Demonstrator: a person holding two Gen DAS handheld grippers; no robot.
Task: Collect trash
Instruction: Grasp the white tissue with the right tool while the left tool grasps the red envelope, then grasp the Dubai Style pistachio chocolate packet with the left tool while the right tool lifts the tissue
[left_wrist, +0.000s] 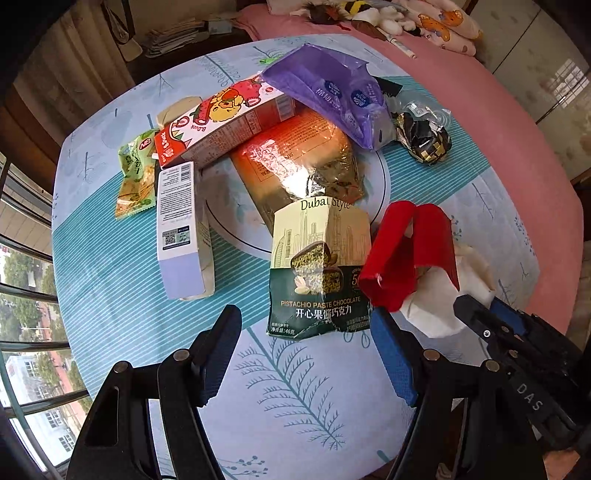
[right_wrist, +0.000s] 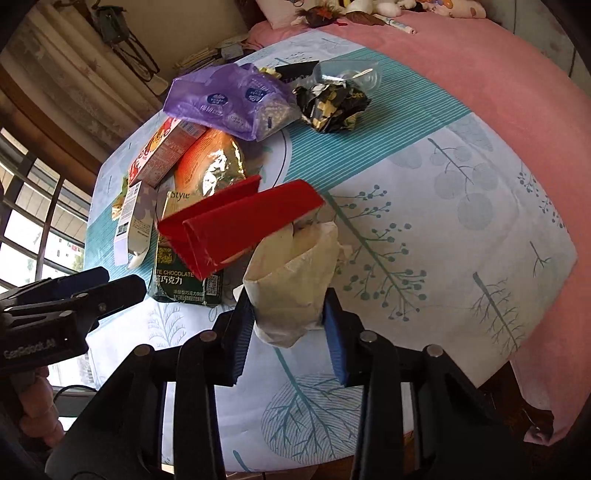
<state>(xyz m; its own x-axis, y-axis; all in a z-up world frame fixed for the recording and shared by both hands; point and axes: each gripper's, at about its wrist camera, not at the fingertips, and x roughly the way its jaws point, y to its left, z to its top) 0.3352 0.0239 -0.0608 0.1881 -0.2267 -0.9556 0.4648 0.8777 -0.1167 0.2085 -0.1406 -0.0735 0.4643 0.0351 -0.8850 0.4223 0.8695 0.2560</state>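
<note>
My right gripper (right_wrist: 288, 321) is shut on a white paper wrapper (right_wrist: 295, 280) with a red carton (right_wrist: 240, 225) sticking out of it, held above the table. In the left wrist view the red carton (left_wrist: 406, 254) and the white wrapper (left_wrist: 436, 306) hang at the right, with the right gripper (left_wrist: 476, 317) behind them. My left gripper (left_wrist: 306, 339) is open and empty, just in front of the pistachio chocolate wrapper (left_wrist: 317, 269). It also shows at the left edge of the right wrist view (right_wrist: 110, 288).
Trash lies piled around a white plate (left_wrist: 380, 192): an orange foil bag (left_wrist: 295, 158), a strawberry carton (left_wrist: 221, 122), a purple bag (left_wrist: 328, 92), a lilac box (left_wrist: 177, 229), a green snack packet (left_wrist: 135, 173), a crumpled black-gold wrapper (left_wrist: 424, 140). A pink bed (right_wrist: 480, 74) lies behind.
</note>
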